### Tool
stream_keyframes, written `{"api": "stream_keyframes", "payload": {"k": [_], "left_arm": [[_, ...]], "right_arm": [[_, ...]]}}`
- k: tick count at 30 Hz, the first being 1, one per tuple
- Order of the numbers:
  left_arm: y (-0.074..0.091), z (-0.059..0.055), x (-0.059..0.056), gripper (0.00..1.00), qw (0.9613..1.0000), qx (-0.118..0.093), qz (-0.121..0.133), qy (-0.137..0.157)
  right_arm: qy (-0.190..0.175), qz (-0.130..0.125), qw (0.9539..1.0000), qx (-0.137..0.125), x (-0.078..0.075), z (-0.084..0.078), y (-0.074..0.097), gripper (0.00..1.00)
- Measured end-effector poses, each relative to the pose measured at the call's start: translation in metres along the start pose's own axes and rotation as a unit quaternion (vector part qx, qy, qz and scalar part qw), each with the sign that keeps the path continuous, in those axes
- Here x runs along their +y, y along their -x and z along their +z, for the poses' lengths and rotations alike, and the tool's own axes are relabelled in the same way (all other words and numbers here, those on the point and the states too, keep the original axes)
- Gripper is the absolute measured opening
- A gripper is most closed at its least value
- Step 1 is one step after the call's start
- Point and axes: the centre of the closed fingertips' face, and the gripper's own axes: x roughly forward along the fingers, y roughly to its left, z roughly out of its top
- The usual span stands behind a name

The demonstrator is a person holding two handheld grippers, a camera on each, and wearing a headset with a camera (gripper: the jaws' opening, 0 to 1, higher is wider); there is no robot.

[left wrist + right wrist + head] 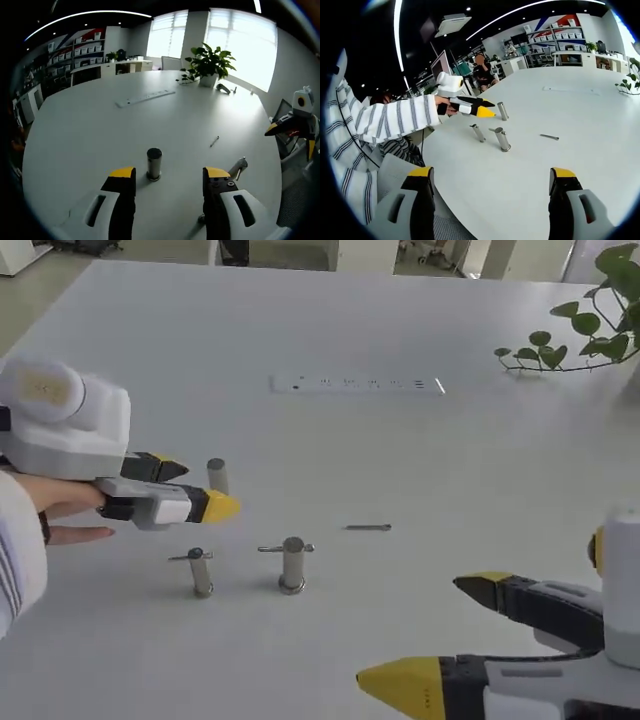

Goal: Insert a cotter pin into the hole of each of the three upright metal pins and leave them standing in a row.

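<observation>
Jaws, left: my left gripper (195,485) stands wide and holds nothing. From its own camera the bare pin (154,163) stands upright just ahead, between the two tips and touching neither.
Jaws, right: my right gripper (420,630) is wide too and empty, low over the table (420,460) and well apart from the work.
Bare pin: it has no cotter through its head and stands behind the other two, on the far side from me.
Left fitted pin (201,570): upright, with a cotter pin across its top.
Right fitted pin (292,563): upright, with a cotter pin across its top, near its neighbour.
Loose cotter pin (368,527): it lies flat on the table, to the right of the three pins and touching none of them.
Step in hand: by my reading two of three are done. The third insertion is starting, with my left jaws placed to steady the bare pin.
Next move: close the left jaws on the bare pin's body. Bring the right tips low and pinch the thin cotter off the table, then thread it.
Unknown: I cannot tell which way the hole faces.
Row: the bare pin is out of line with the pair and likely needs shifting.
</observation>
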Motion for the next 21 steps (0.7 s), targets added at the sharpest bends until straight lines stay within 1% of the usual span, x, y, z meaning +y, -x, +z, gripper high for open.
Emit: {"api": "stream_keyframes", "payload": {"k": [4,7,12,13,17,21], "left_arm": [[-0.008,-0.003,0.006,0.46,1.0,0.006,0.003,-0.003],[-0.012,-0.004,0.01,0.41,0.9999,0.009,0.006,0.001],[-0.017,-0.006,0.014,0.3,0.9998,0.012,0.007,0.012],[-0.018,-0.006,0.015,0.29,0.9998,0.012,0.009,0.011],[-0.022,-0.007,0.018,0.3,0.9997,0.016,0.01,0.013],[-0.027,-0.007,0.02,0.28,0.9998,0.016,0.01,0.011]], "right_arm": [[0.002,-0.001,1.0,0.004,-0.001,0.001,0.0,0.94],[0.002,-0.002,1.0,0.006,-0.001,0.001,-0.001,0.93],[0.0,-0.001,0.9999,0.013,-0.001,-0.003,-0.003,0.93],[0.0,0.0,0.9999,0.014,-0.001,-0.004,-0.003,0.93],[-0.003,0.003,0.9998,0.018,0.001,-0.007,-0.006,0.92],[-0.004,0.006,0.9997,0.021,0.002,-0.01,-0.007,0.92]]}}
